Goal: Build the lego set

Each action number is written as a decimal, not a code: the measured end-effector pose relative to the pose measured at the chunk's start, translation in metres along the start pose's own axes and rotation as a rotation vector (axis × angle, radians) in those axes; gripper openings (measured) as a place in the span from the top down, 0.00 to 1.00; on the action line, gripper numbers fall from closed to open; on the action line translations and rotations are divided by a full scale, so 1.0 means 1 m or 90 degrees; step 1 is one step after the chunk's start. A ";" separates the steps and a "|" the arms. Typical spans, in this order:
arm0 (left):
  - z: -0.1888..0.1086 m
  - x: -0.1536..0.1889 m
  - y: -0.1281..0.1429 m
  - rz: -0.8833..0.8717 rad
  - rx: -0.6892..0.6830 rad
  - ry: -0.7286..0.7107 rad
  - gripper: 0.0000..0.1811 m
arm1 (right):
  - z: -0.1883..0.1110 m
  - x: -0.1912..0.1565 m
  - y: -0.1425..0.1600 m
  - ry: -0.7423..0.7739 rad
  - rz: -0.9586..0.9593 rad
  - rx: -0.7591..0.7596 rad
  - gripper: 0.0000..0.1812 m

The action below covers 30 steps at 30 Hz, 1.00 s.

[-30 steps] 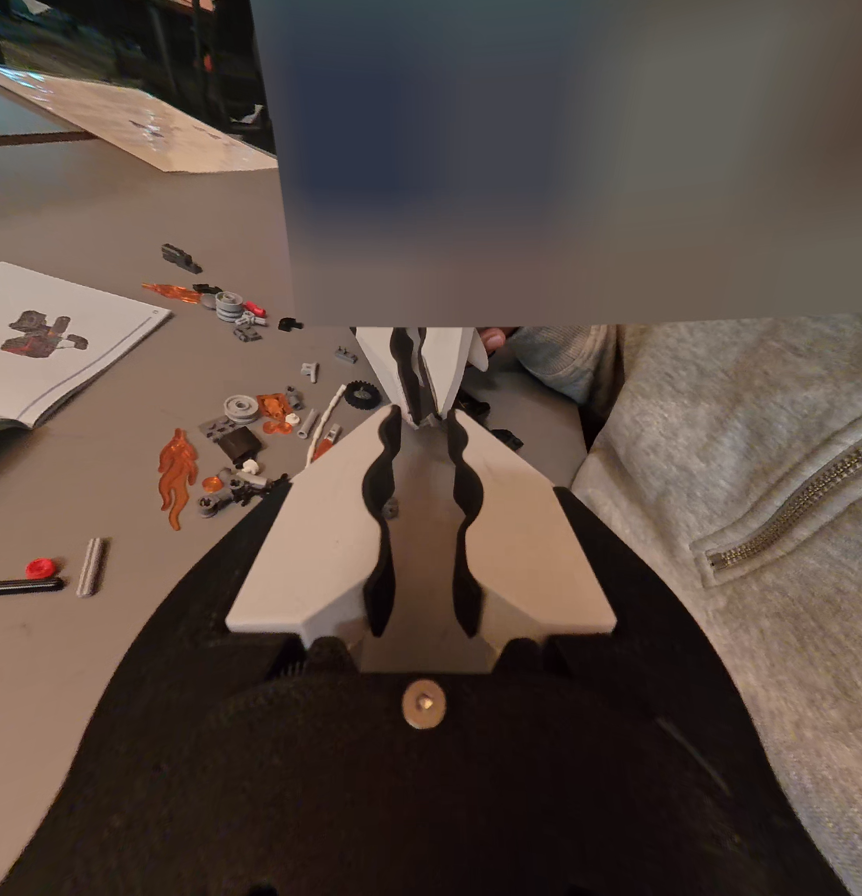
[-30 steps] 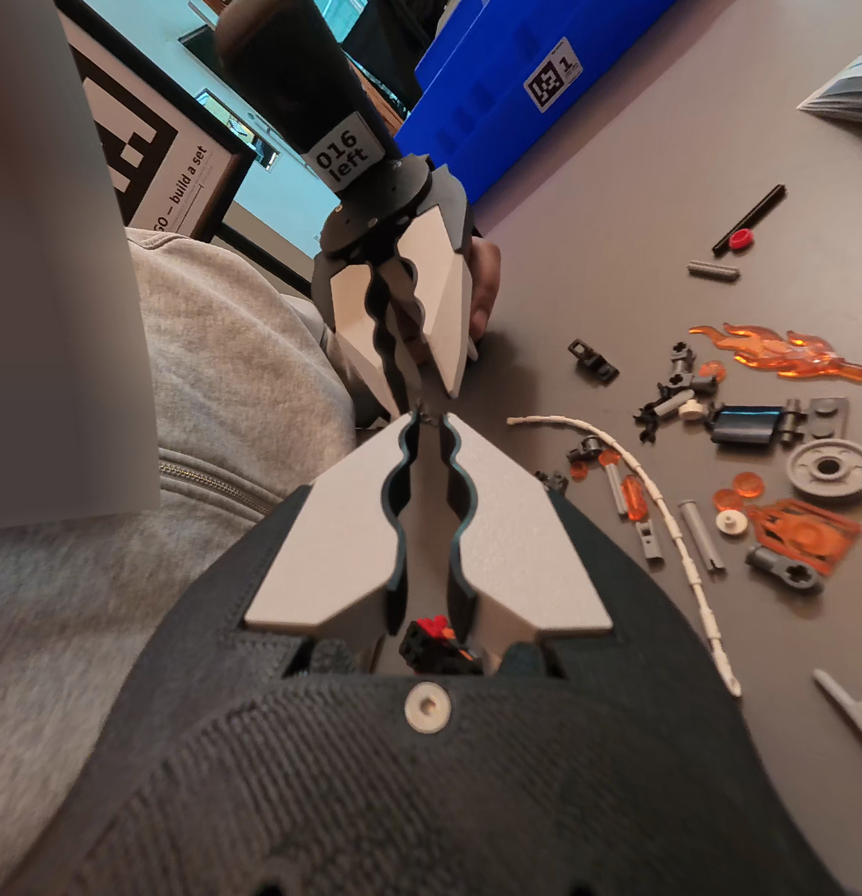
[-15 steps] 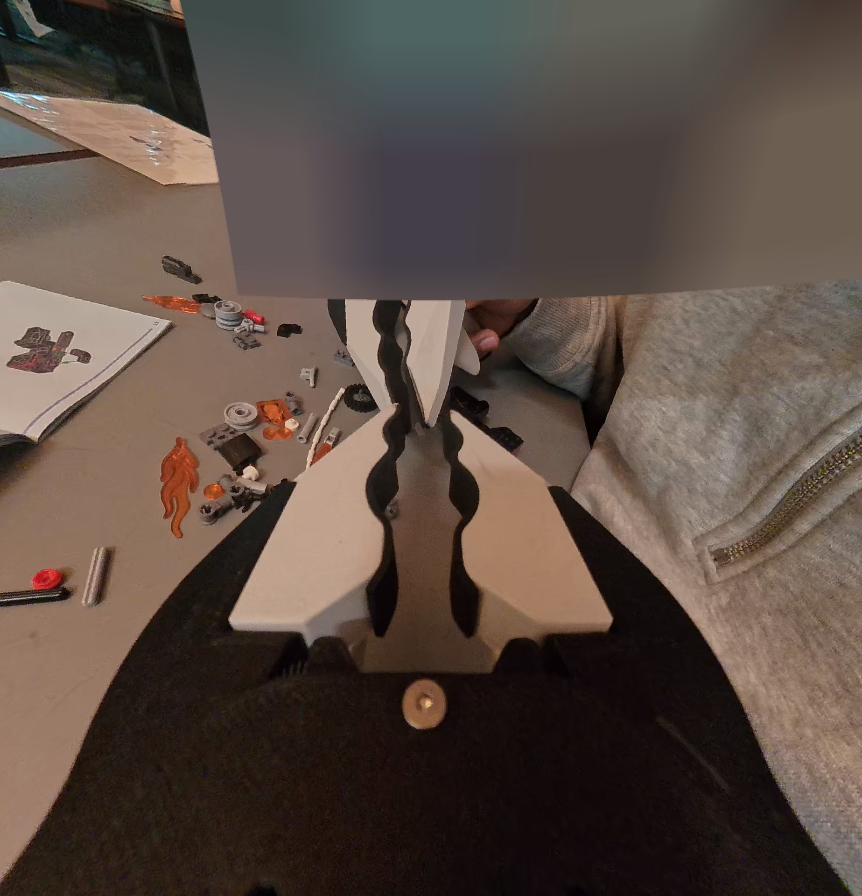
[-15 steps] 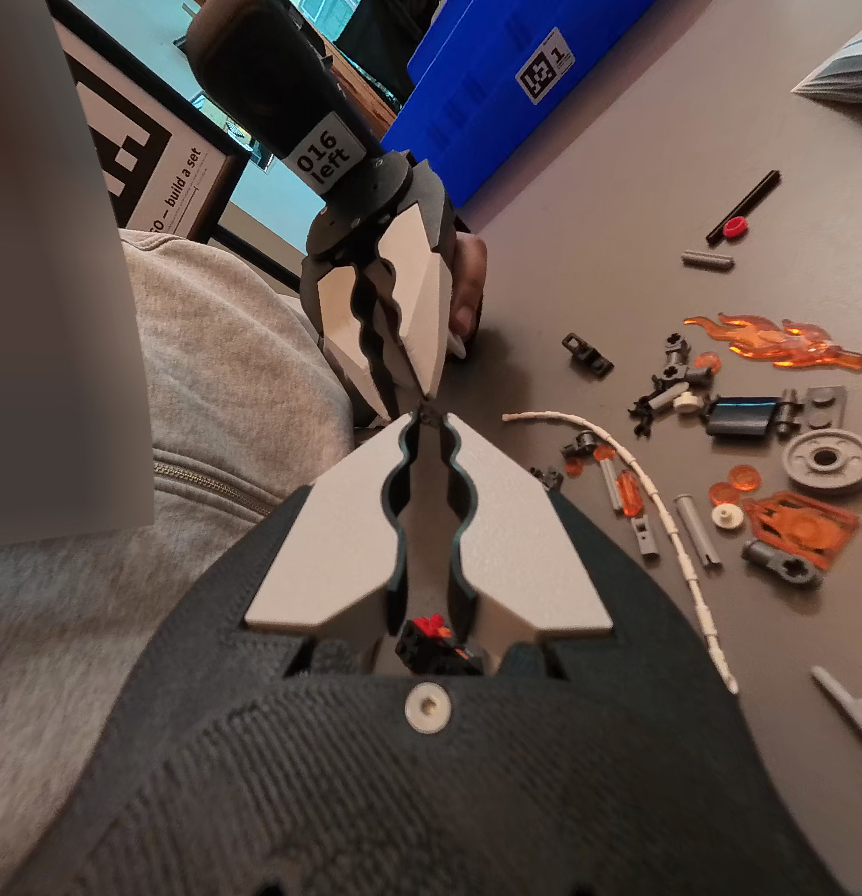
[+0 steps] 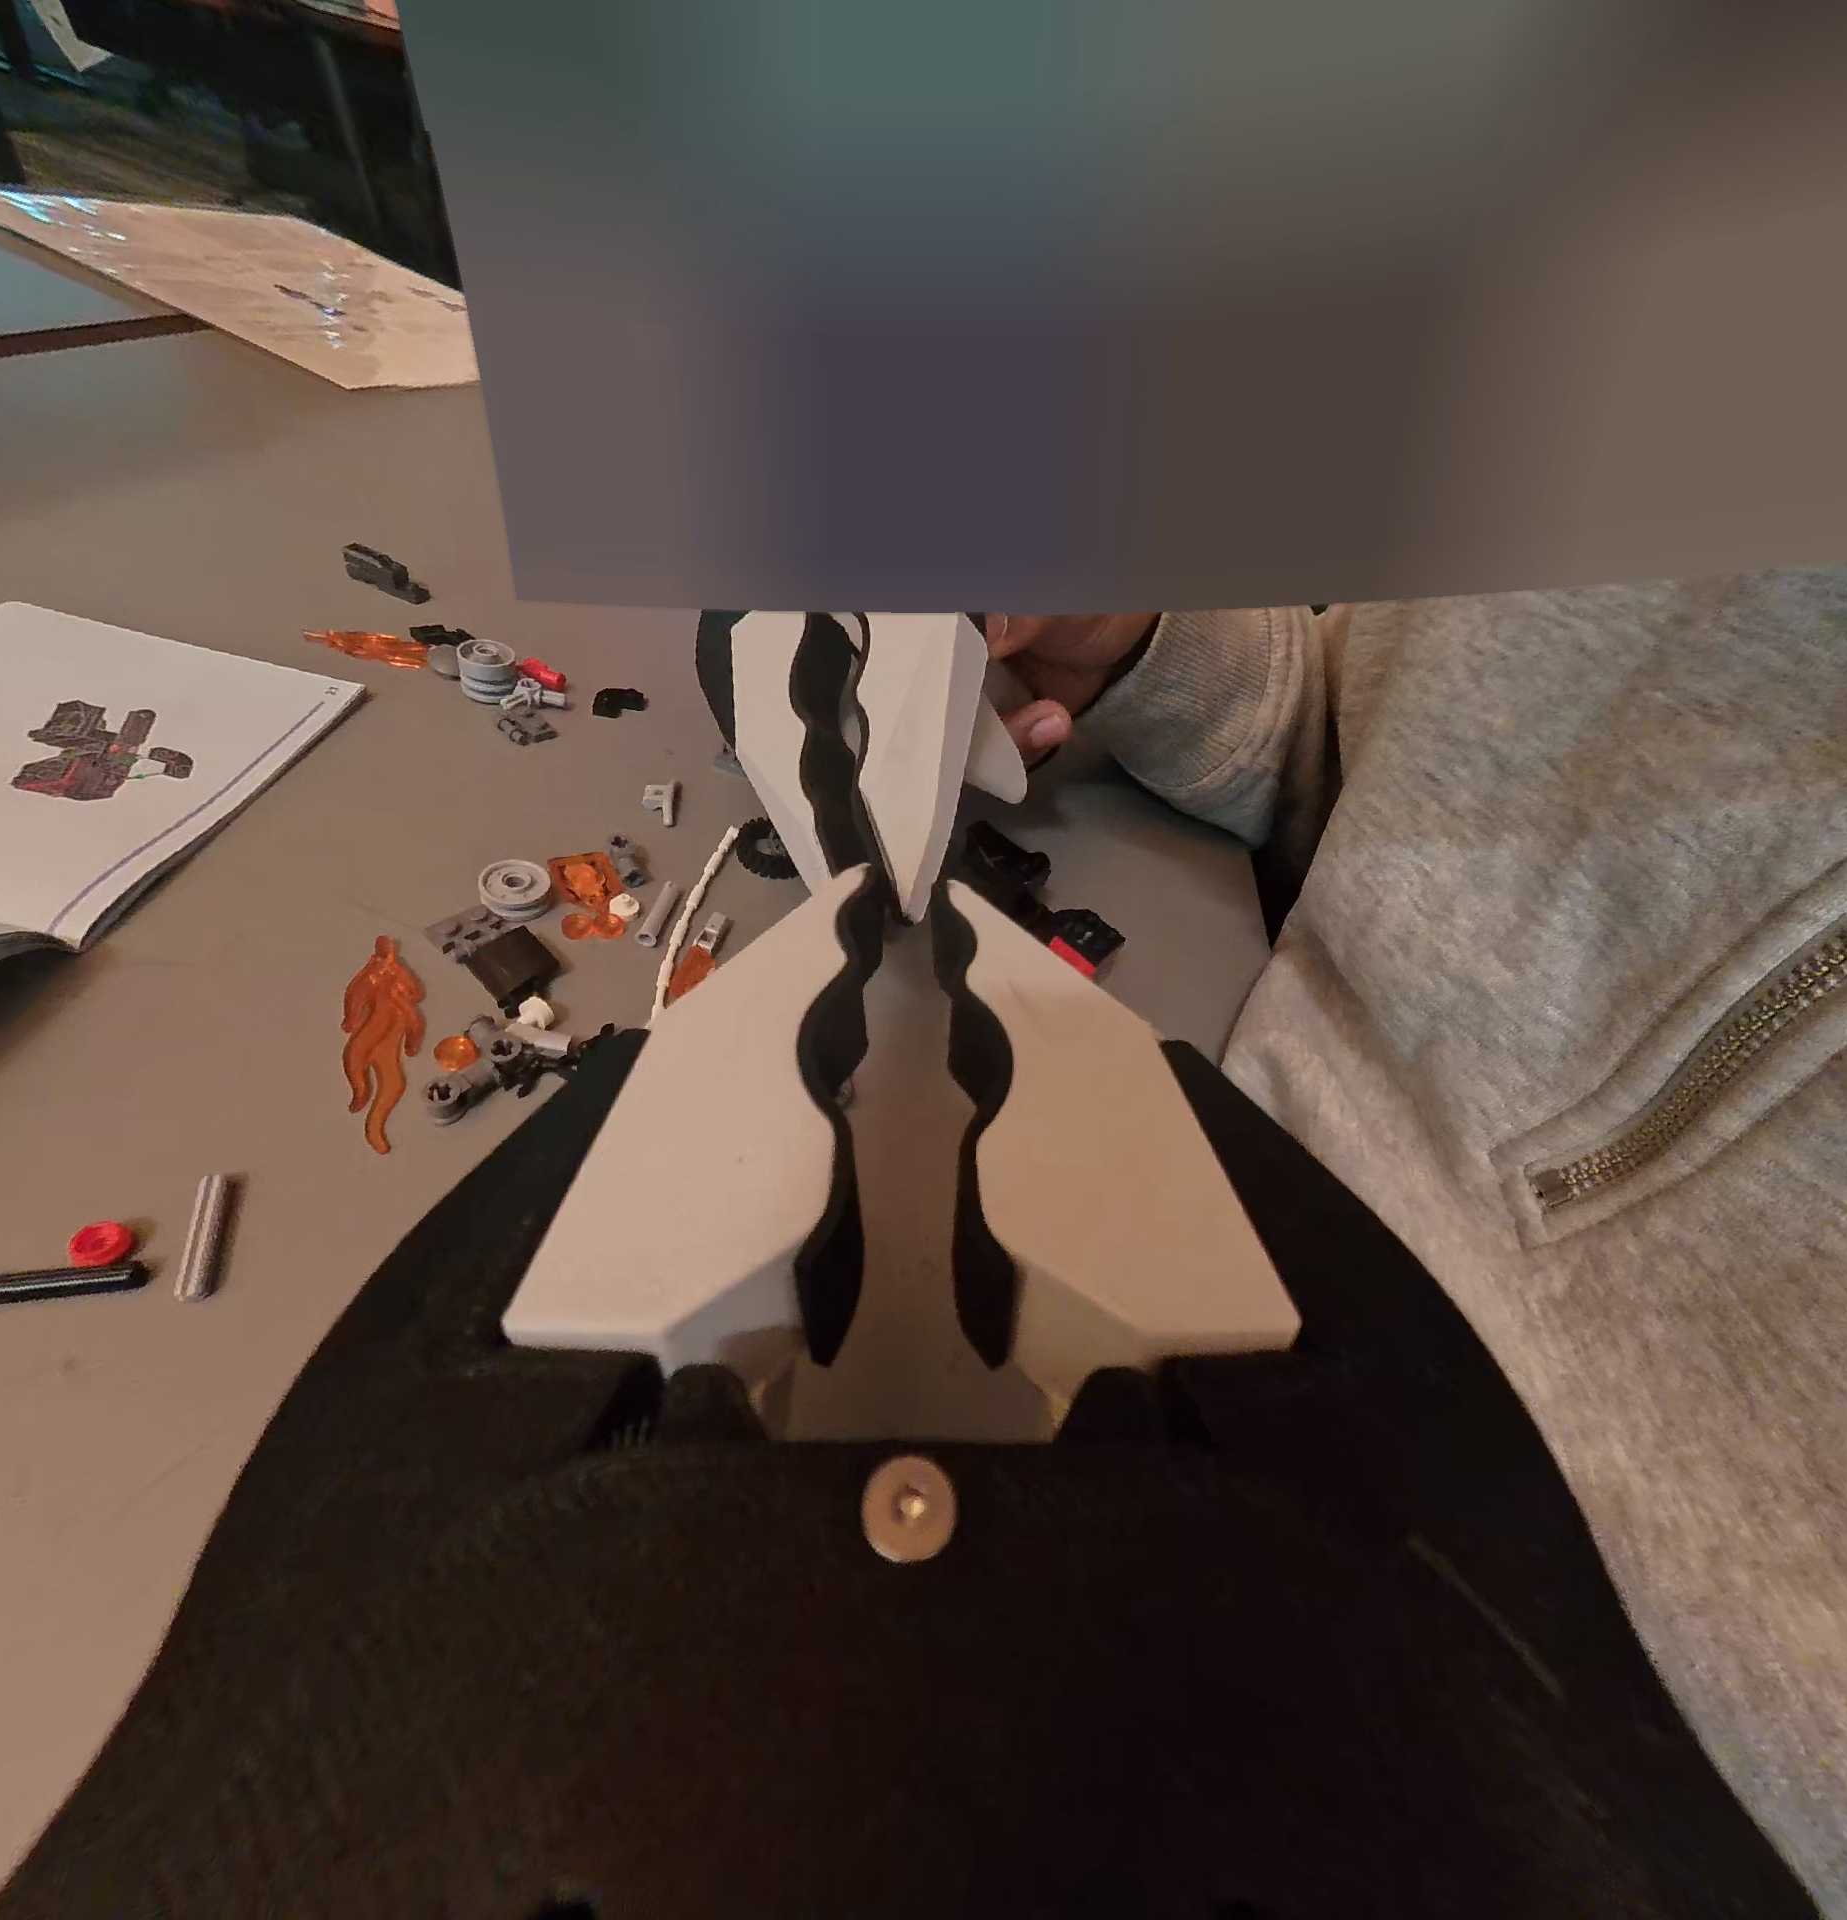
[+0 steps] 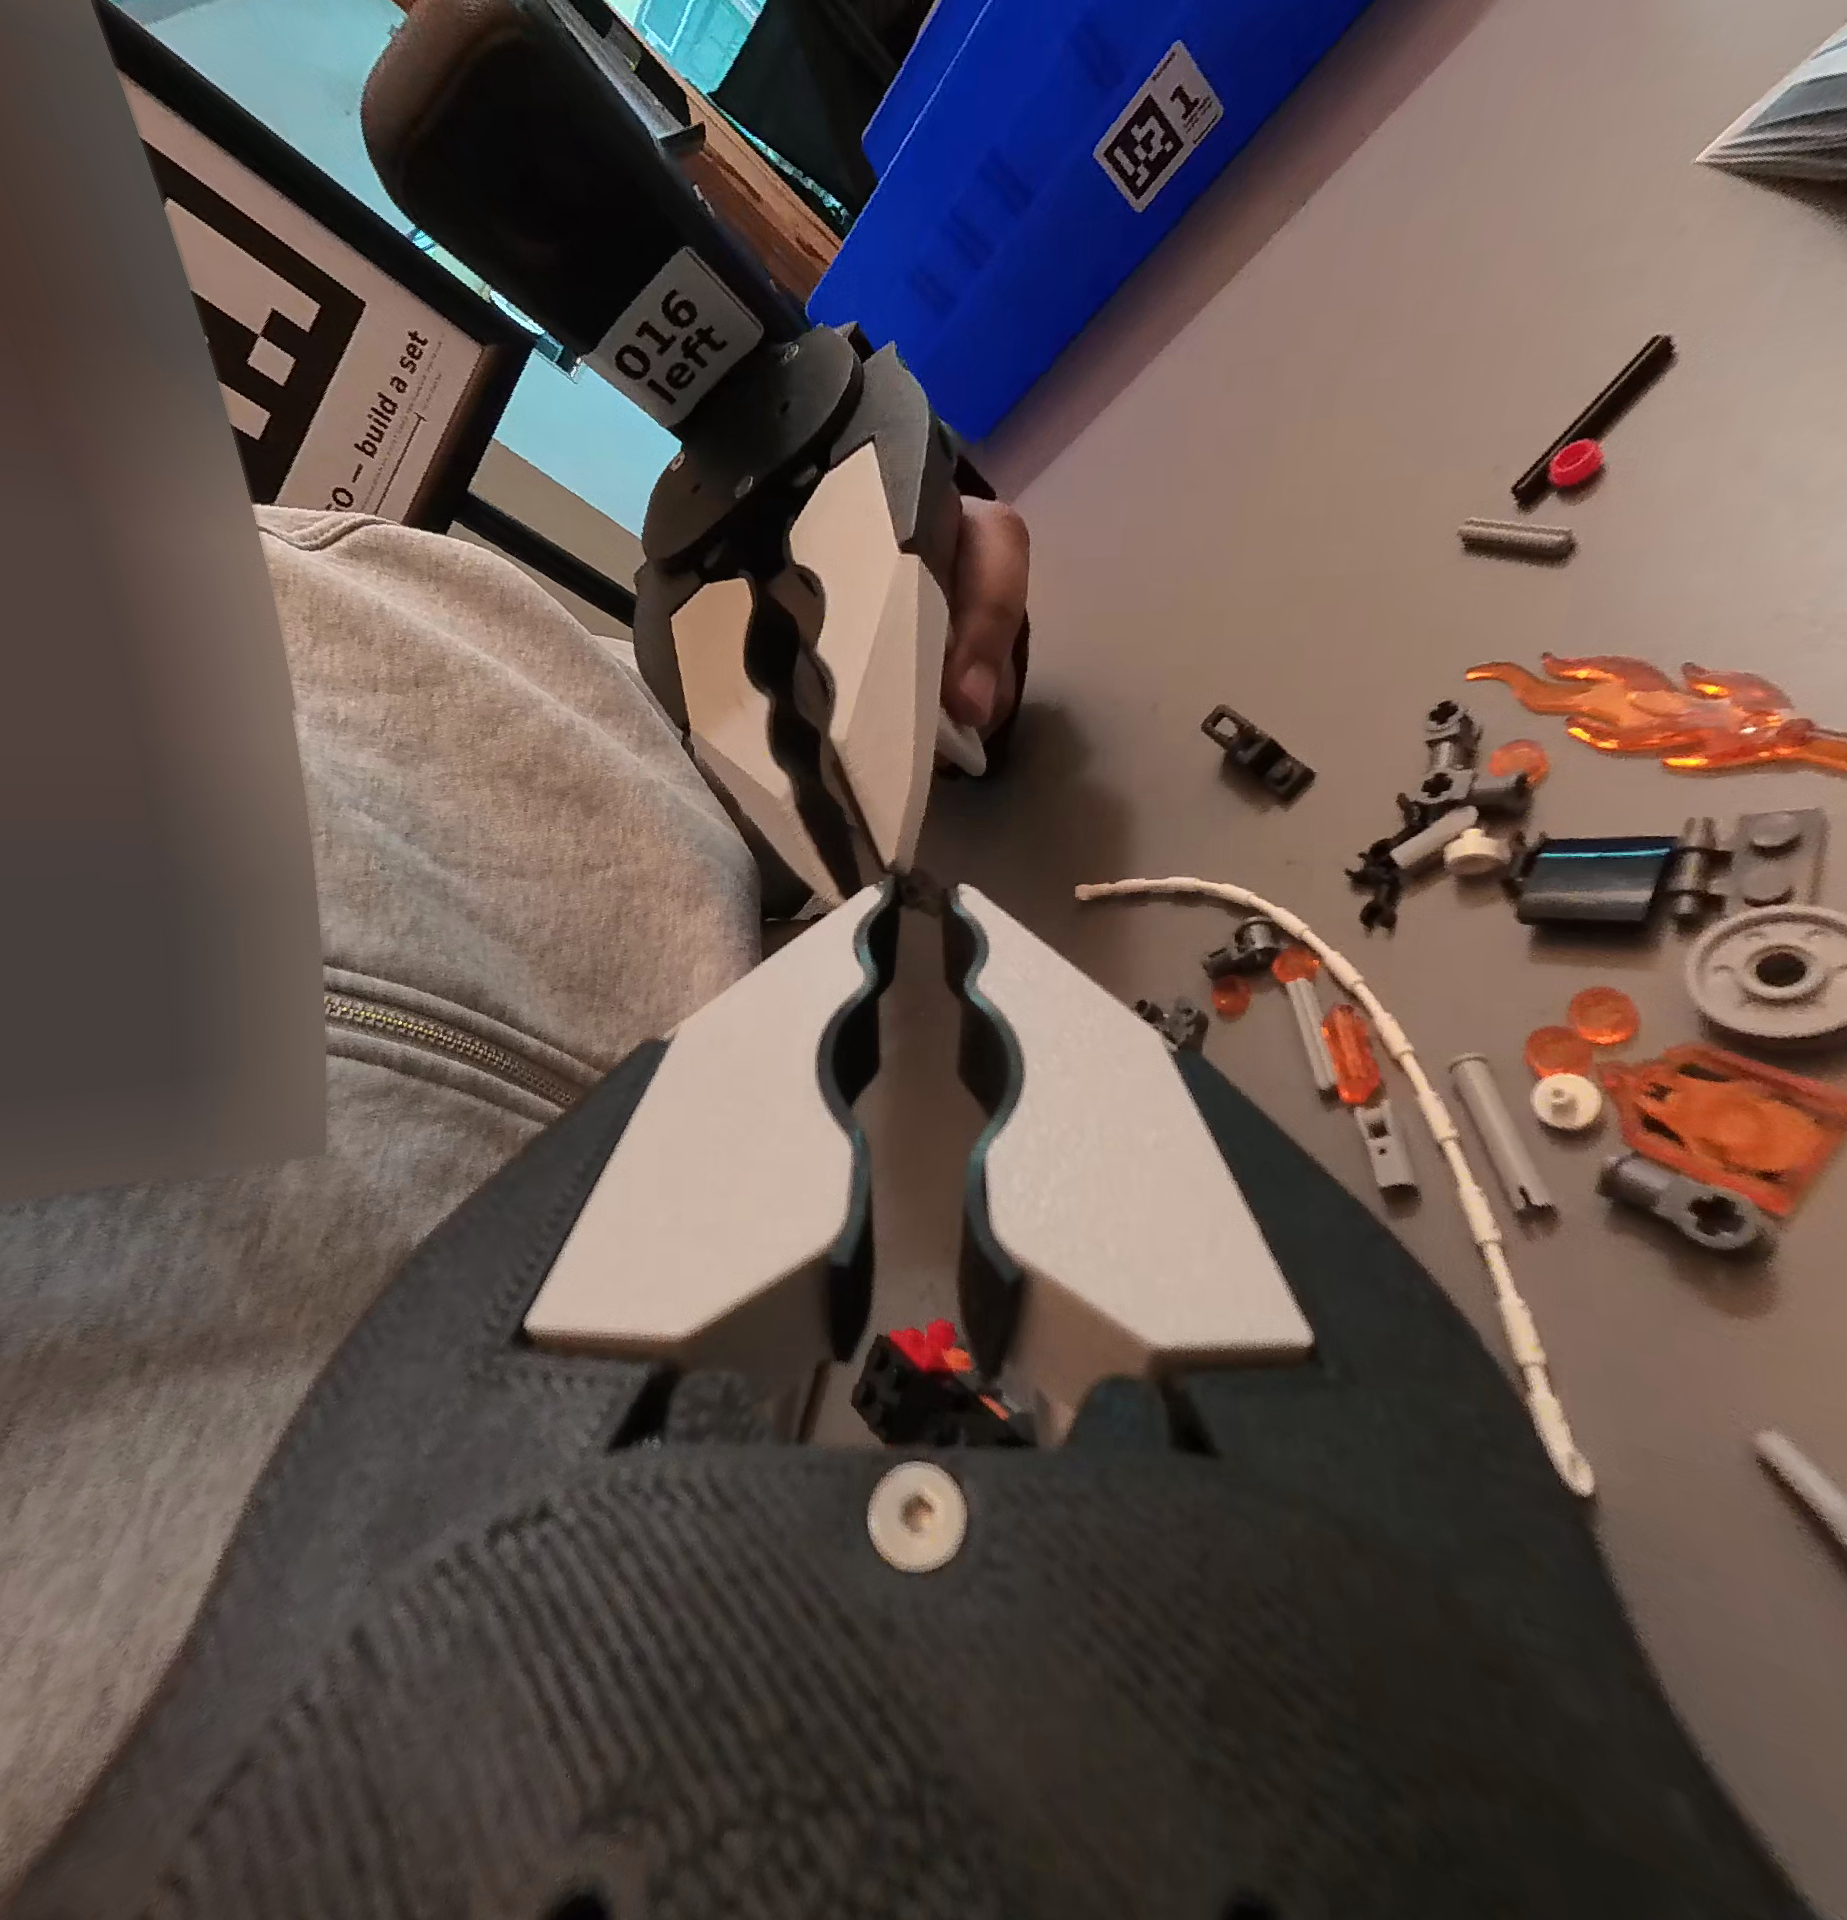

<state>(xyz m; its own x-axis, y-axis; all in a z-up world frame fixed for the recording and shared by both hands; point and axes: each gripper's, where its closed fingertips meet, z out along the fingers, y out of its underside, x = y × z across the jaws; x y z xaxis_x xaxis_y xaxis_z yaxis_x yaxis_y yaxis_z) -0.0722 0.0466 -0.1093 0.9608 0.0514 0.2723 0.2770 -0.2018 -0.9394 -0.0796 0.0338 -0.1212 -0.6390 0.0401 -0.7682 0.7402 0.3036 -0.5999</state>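
Note:
My left gripper [image 5: 904, 891] and right gripper [image 6: 917, 891] meet tip to tip above the grey table [image 5: 171, 499]. The right one, seen in the left wrist view [image 5: 903, 912], pokes its shut tips between my left fingertips. In the right wrist view the left gripper [image 6: 883, 871] looks shut, its tips at a small dark lego piece [image 6: 914, 886] pinched between my right fingertips. What the left one holds is hidden. A black and red lego assembly [image 6: 919, 1382] lies on the table under the right gripper and also shows in the left wrist view [image 5: 1080, 935].
Loose parts lie spread on the table: an orange flame [image 6: 1667, 717], a white hose [image 6: 1418, 1091], a grey disc [image 6: 1781, 977], a black axle with a red stud [image 5: 57, 1278]. An open instruction booklet [image 5: 119, 769] lies at left. A blue bin [image 6: 1054, 208] stands behind. A grey hoodie [image 5: 1521, 935] is close by. Less than 4 cm separates the two grippers' tips. It is some 11 cm from my right tips to the grey disc [image 6: 1781, 977].
The two grippers have stayed tip to tip and drawn slightly closer, with the right one's tips now between my left fingertips. Neither grip has visibly changed.

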 end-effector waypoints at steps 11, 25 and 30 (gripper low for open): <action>-0.002 -0.004 -0.002 -0.005 0.010 -0.011 0.95 | -0.002 0.003 -0.001 0.009 0.006 0.006 0.96; -0.006 -0.015 -0.002 -0.051 0.017 -0.027 0.96 | -0.006 0.003 -0.006 0.023 -0.020 0.020 0.96; -0.005 -0.013 0.001 -0.082 0.010 -0.006 0.98 | -0.006 0.005 -0.006 0.067 -0.080 0.012 0.96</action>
<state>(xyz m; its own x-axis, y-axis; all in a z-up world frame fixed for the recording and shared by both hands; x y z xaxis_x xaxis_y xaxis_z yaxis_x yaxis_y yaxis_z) -0.0850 0.0411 -0.1126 0.9172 0.0845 0.3893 0.3983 -0.1770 -0.9000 -0.0886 0.0379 -0.1200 -0.7446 0.1030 -0.6595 0.6561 0.2951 -0.6946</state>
